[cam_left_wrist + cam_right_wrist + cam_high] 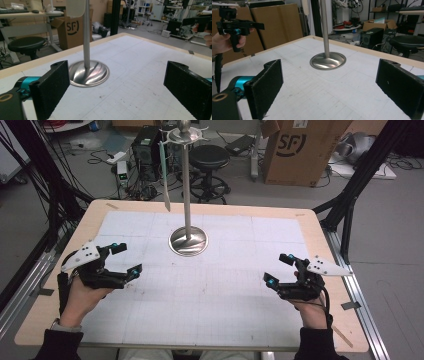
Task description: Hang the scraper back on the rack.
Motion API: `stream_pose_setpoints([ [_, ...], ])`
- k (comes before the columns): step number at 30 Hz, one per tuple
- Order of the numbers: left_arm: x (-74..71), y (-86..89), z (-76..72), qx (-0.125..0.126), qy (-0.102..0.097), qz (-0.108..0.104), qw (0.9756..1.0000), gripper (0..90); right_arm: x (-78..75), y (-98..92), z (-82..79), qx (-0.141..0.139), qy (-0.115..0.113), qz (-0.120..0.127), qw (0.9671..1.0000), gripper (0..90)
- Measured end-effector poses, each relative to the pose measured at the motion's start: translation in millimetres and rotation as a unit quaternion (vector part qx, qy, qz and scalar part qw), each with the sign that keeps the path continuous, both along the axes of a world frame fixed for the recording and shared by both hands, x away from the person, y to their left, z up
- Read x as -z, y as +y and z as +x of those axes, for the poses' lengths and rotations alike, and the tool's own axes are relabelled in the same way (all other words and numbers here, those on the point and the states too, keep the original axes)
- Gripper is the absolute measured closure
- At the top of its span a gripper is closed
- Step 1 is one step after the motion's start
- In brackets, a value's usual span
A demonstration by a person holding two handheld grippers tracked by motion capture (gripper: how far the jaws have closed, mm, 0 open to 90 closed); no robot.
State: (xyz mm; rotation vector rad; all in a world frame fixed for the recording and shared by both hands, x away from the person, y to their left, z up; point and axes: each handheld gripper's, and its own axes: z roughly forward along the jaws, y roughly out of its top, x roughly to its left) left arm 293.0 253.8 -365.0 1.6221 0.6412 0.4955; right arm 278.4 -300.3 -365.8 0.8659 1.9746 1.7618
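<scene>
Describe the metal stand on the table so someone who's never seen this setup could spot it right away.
Start from the wooden table covered by a white gridded mat. At the mat's far middle sits the stand: a shiny round metal base with a thin upright pole. It is the one tall thing on the table, and a pale strip hangs from its top.

Your high view looks forward and down from above your side of the table (320, 270), taking in the whole top and the cluttered floor beyond. The left gripper view sits low over the table near its left side, looking along its own black jaws toward the metal stand (86, 45). The right gripper view does the same from the right side, so all three share that stand (325, 32) (187, 195).
</scene>
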Motion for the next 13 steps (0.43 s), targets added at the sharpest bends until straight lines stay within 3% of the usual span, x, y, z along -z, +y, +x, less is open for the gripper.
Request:
stream_pose_setpoints([
  [5, 8.5, 15.3, -0.9, -0.030, 0.005, -0.006, 0.9995, 7.2, 2.6, 0.3, -0.5, 0.003, 0.000, 0.001, 1.0000, 6.5],
  [8, 11.5, 22.1, -1.7, -0.038, 0.006, -0.019, 0.9991, 7.2, 3.3, 0.4, -1.3, 0.005, 0.001, 0.001, 1.0000, 6.5],
  [13, 12.3, 25.2, -0.1, -0.048, 0.000, -0.022, 0.9986, 7.2, 4.6, -0.4, -2.0, 0.007, 0.003, 0.001, 1.0000, 6.5],
])
